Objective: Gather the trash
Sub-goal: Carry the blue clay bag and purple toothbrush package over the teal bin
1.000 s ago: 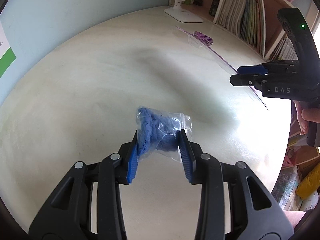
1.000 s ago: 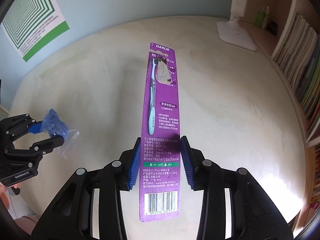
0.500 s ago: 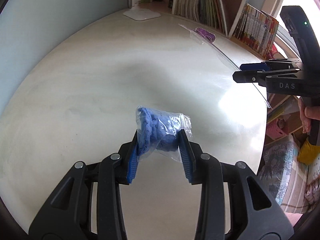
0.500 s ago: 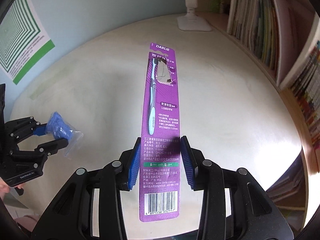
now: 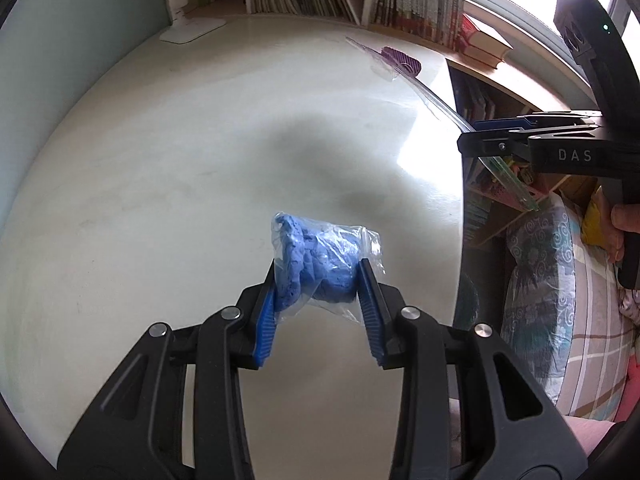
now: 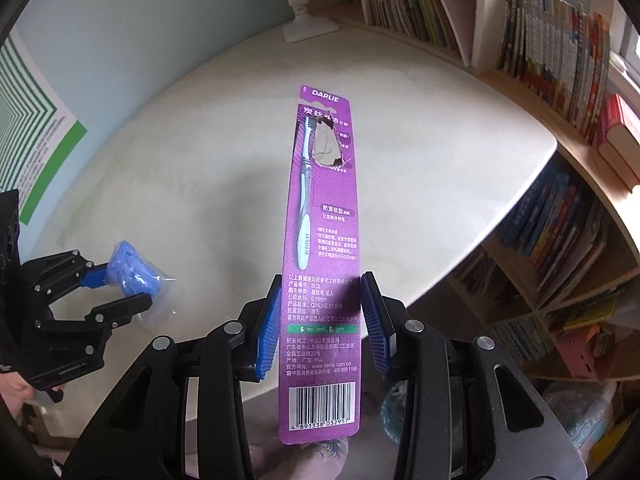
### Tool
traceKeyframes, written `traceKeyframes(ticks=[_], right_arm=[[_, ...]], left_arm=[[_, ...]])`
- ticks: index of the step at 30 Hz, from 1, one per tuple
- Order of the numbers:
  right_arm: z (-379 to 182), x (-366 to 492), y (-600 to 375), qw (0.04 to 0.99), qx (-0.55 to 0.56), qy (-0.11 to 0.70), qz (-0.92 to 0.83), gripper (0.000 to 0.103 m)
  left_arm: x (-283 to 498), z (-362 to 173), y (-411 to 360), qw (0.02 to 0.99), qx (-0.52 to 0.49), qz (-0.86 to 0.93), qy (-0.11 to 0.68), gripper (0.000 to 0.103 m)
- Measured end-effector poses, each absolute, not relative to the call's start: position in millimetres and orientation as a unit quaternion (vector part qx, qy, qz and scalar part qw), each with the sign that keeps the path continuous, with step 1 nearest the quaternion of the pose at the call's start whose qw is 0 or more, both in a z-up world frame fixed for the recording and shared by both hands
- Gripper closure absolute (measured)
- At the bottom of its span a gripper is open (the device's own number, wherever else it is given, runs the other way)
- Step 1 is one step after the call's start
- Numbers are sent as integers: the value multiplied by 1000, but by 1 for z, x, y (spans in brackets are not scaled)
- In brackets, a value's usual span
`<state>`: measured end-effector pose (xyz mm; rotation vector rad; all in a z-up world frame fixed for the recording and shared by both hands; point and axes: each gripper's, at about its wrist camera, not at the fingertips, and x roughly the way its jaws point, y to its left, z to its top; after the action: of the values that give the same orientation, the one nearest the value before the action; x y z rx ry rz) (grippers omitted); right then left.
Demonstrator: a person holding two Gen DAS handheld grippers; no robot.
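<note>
My left gripper (image 5: 318, 276) is shut on a clear plastic bag of crumpled blue material (image 5: 316, 256), held above the pale table (image 5: 180, 160). In the right wrist view the same bag (image 6: 132, 270) shows at the lower left between the left gripper's fingers (image 6: 116, 304). My right gripper (image 6: 320, 300) is shut on a long purple toothbrush package (image 6: 324, 208), printed side toward the camera, barcode end below the pads. The left wrist view shows that package (image 5: 404, 68) edge-on, sticking out of the right gripper (image 5: 476, 136) over the table's right edge.
A white lamp base (image 6: 310, 28) stands at the table's far side. Shelves packed with books (image 6: 560, 52) run along the back and right, past the table edge (image 6: 520, 184). A patterned cushion and checked fabric (image 5: 544, 288) lie below on the right. A green striped poster (image 6: 36, 120) hangs left.
Both grippers, each keeping its load, have swung toward the table's right edge and rolled. The bookshelves and the floor side now fill more of both views.
</note>
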<state>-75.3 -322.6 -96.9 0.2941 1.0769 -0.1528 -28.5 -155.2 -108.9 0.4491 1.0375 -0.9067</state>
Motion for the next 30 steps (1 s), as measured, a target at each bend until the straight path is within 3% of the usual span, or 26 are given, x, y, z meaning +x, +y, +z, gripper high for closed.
traceKeyframes(ticks=[14,30], right_arm=[[-100,-231,-386,841,215,477,-136,64],[-212,-373,-449,762,324,529,-187,64]], left_arm=[[-140,-110,-245,701,256,-484,457,69],[-255,-190,-345,607,331,-538,484,69]])
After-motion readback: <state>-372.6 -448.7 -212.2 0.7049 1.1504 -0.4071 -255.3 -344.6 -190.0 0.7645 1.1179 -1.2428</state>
